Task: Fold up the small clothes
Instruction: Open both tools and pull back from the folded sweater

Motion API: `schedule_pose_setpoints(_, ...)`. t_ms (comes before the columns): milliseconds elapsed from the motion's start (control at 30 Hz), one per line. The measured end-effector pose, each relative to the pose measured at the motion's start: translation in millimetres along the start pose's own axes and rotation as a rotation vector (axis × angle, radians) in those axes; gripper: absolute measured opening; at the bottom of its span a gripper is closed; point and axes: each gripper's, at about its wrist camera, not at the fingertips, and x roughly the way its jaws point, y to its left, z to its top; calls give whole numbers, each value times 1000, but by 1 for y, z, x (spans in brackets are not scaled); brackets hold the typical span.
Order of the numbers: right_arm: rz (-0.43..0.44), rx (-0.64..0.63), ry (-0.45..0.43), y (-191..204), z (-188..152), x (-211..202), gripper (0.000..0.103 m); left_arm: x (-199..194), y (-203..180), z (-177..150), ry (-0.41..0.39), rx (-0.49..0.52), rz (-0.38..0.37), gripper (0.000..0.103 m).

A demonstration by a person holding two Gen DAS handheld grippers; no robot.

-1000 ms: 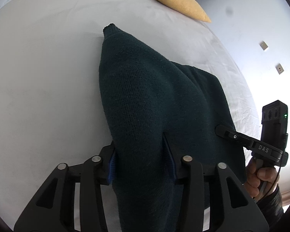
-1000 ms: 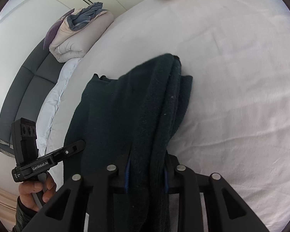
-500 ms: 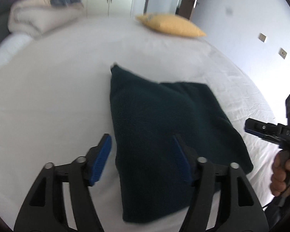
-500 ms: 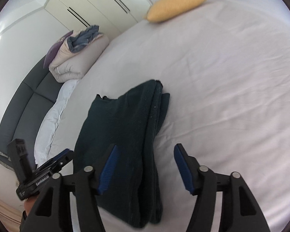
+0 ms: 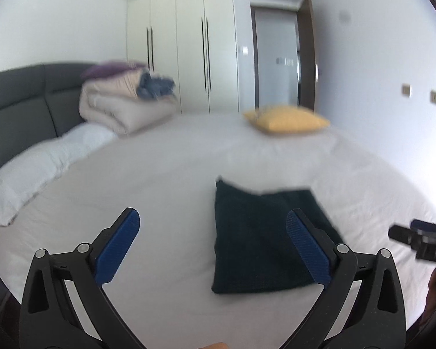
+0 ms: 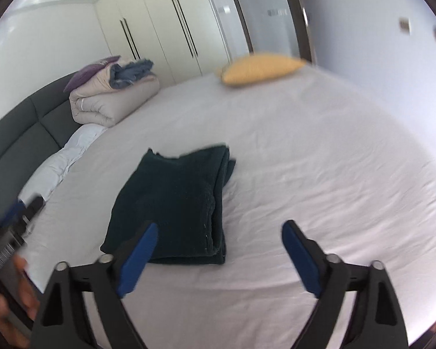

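Dark green sweater (image 6: 177,203) lies folded into a thick rectangle on the white bed sheet (image 6: 319,160), stacked layers showing along its right edge in the right wrist view. Nothing grips it.

Left gripper (image 5: 213,242): jaws have just been opening and stand wide apart, blue pads (image 5: 119,250) bare, nothing between them. It hangs clear above the sheet; the sweater sits at about 1 o'clock from it, and the right-hand pad overlaps the sweater only in line of sight, no contact.

Right gripper (image 6: 219,256): jaws likewise just been opening, now wide apart and empty. Sweater at about 11 o'clock from it, its near edge behind the left-hand pad (image 6: 136,261) in the picture, apart from it.

Each gripper's camera catches the other gripper at the frame edge, blurred, with part of the hand (image 6: 11,296) that holds it.

Farther off: yellow pillow (image 5: 287,120) at 12 to 1 o'clock near the far edge of the bed. Rolled beige duvet (image 5: 122,107) with a blue-grey garment (image 5: 155,87) and a purple cushion (image 5: 110,68) on top at 10 to 11 o'clock, against the grey headboard (image 5: 20,101). White pillow (image 5: 40,168) below the duvet. Cream wardrobe doors (image 5: 189,46) behind.
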Motion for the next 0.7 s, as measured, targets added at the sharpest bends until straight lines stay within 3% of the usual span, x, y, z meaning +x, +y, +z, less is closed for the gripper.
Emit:
schedule_pose_setpoints(33, -12, -18, -37, 4, -1, -12, 102, -13, 1, 4, -27, 1, -3, 103)
schedule_pose_setpoints(133, -35, -60, -152, 13, -2, -46, 103, -41, 12, 15, -71, -3, -23, 103)
schedule_pose_setpoints(333, -46, -92, -288, 29, 9, -98, 103, -83, 6, 28, -84, 47, -2, 103)
schedule_pose_setpoints(433, -39, -113, -357, 39, 12, -124, 103, -91, -2, 33, -39, 94, 46, 103)
schedule_pose_setpoints(567, -29, -154, -360, 51, 14, -143, 103, -98, 2, 32, 16, 45, 45, 103)
schedule_pose_setpoints(700, -81, -170, -300, 56, 11, -138, 103, -82, 8, 23, 103, -6, 43, 103)
